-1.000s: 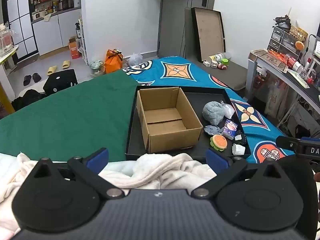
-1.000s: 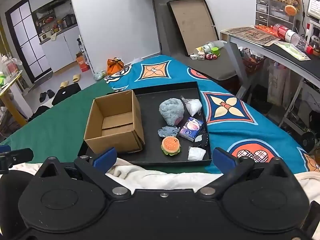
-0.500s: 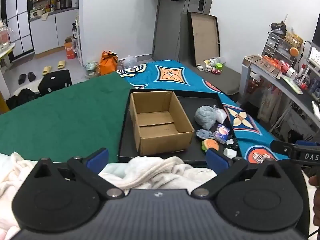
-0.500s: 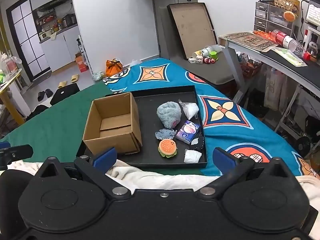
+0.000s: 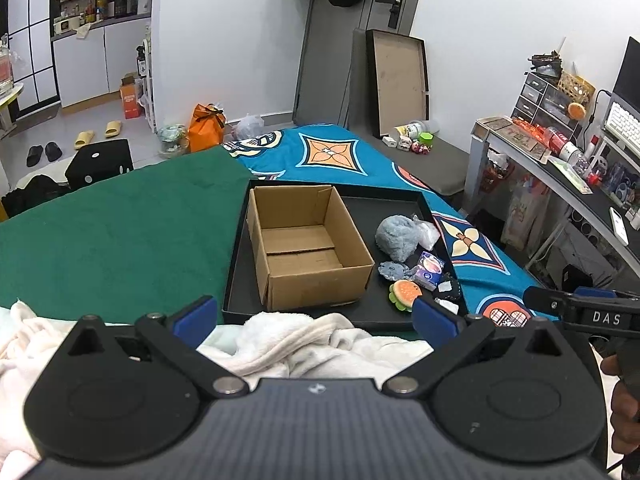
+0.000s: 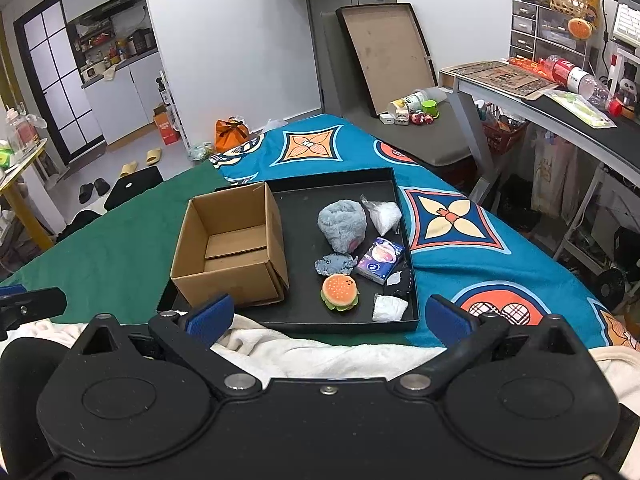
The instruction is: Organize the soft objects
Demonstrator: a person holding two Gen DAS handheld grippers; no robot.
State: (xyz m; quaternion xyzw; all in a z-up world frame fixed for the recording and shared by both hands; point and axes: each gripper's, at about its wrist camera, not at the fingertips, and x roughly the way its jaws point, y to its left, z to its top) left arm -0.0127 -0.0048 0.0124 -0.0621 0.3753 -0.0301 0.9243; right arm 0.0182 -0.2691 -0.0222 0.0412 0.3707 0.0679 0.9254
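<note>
An empty open cardboard box (image 5: 306, 246) (image 6: 236, 244) stands in the left half of a black tray (image 5: 236, 268) (image 6: 304, 196) on the bed. To its right lie a fluffy grey-blue plush (image 6: 342, 224), a small blue plush (image 6: 334, 265), a burger plush (image 6: 339, 292) (image 5: 405, 291), a purple tissue pack (image 6: 380, 260), a clear bag (image 6: 384, 214) and a white wad (image 6: 389, 307). My left gripper (image 5: 314, 316) and right gripper (image 6: 326, 317) are both open, empty, held short of the tray above a white blanket (image 5: 320, 340).
The bed has a green cover (image 5: 112, 224) on the left and a blue patterned sheet (image 6: 472, 248) on the right. A desk (image 6: 552, 120) with clutter stands at the right. A person's hand (image 5: 622, 408) holds the other gripper at the right edge.
Both grippers have pulled back and risen slightly, so the tray and box look smaller and farther. The jaws have stayed open and nothing on the tray has moved.
</note>
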